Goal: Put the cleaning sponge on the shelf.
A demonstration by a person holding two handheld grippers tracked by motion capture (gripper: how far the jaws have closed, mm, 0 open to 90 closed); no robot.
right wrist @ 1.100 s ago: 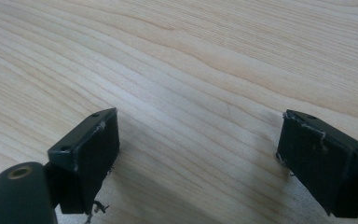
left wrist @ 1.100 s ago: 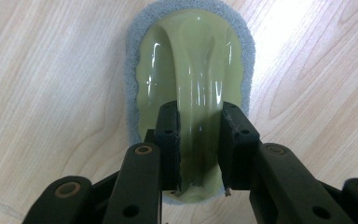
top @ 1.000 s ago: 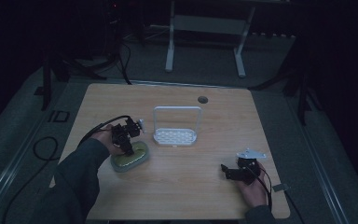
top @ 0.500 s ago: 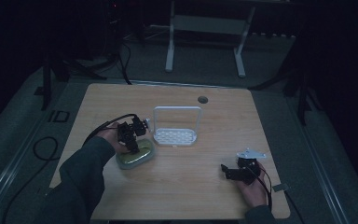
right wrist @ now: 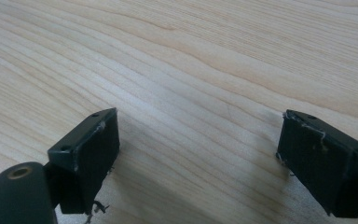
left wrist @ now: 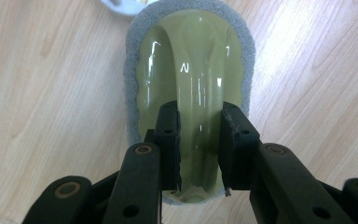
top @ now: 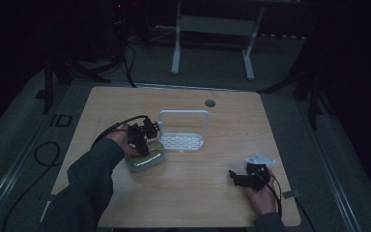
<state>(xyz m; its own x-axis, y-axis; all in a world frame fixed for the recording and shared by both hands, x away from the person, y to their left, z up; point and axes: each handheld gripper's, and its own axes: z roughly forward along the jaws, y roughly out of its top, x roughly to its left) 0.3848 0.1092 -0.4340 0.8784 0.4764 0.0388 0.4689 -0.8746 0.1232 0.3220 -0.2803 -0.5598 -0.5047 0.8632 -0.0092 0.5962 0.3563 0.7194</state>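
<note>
**One grip made, one hand idle**

Two grippers show from above: the left gripper (top: 144, 137) sits on the sponge (top: 146, 157) beside the white rack (top: 183, 130); the right gripper (top: 241, 178) rests well apart on the table (top: 198, 203).

Left gripper view: jaws clamp the sponge's green handle (left wrist: 200, 93), apparently a grasp; a lift likely follows.

Right gripper view: jaws spread wide over bare wood

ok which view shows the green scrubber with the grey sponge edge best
The left gripper view: the green scrubber appears close up, its glossy handle ridge between the left gripper jaws, grey sponge rim clear. The high view shows it small and dim, partly under the hand. The right gripper view looks at the bare wooden table.
</note>
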